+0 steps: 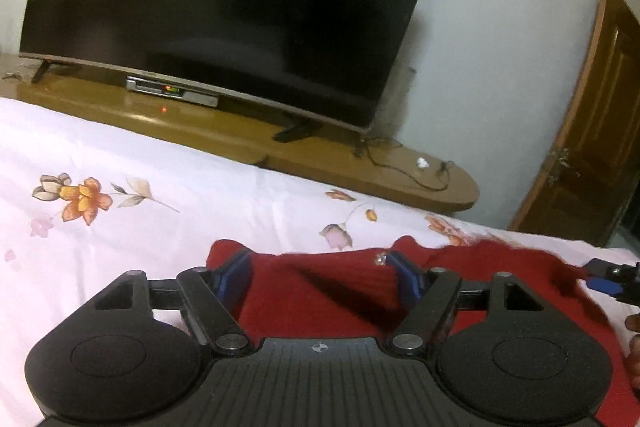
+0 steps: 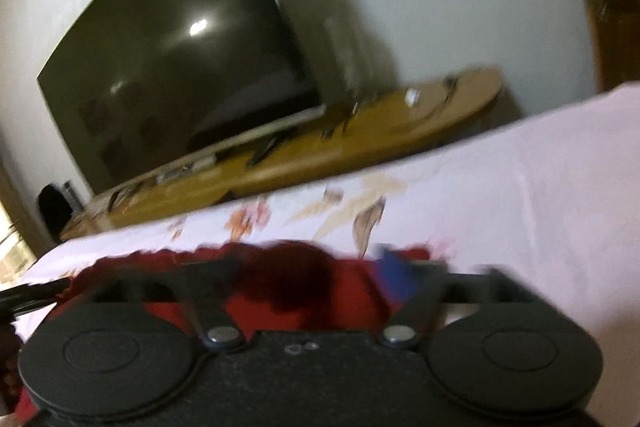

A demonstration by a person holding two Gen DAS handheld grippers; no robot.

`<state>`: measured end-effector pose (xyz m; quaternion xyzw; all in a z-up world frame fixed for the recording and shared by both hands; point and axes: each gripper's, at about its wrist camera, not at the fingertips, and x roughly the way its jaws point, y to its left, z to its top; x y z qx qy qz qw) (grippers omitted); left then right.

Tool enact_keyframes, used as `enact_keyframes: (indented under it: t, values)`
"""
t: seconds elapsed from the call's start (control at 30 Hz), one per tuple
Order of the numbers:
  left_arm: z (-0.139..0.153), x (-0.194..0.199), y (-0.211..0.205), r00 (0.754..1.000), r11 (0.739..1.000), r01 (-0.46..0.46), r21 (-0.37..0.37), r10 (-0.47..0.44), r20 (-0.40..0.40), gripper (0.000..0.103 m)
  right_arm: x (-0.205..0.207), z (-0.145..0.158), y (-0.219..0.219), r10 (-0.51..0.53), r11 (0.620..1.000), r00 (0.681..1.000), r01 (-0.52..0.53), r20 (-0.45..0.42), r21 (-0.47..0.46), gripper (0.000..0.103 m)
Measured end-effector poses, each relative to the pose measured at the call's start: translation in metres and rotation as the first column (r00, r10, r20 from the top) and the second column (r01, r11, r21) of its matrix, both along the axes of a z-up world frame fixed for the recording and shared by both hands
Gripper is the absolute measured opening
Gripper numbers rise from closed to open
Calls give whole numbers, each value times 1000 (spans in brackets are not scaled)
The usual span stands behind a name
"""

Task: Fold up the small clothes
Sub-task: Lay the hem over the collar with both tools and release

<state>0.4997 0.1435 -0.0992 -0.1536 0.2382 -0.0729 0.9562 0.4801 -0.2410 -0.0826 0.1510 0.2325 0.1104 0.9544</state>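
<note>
Cloth of a deep red knit, a small soft garment, lay on the near part of the bed, on a white bedsheet printed with orange and pink flowers. It looked loosely spread, with a wavy far edge and a dark crease across its middle, and no neat fold could be made out in either view, so the folding seemed at an early stage; how much of the garment lay below the frame could not be told.

The left gripper stood over the garment's left part with its blue-padded fingers spread wide, the red cloth lying between them but not pinched. The right gripper was blurred in its own view; its fingers also appeared spread, with one blue pad visible near the garment's right far edge and nothing clearly clamped. Its tip also showed at the right edge of the left wrist view, near the garment's right side.

Judged from this, both grippers were placed to take hold of the far edge or corners, and the grasp, the folding over and the smoothing all remained to be done.

Beyond the bed stood a long wooden TV stand carrying a large dark flat-screen television, with a brown wooden door at the far right
</note>
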Motion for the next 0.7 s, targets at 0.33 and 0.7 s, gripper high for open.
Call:
enact_keyframes:
  t: [0.33, 0.7]
  values:
    - [-1, 5, 0, 1000, 1000, 12, 3, -12, -19, 70, 15, -1, 16, 61, 991, 994, -72, -95, -114, 51]
    - [2, 1, -7, 997, 997, 74, 30, -74, 21, 70, 23, -9, 18, 63, 990, 988, -81, -143, -118, 53]
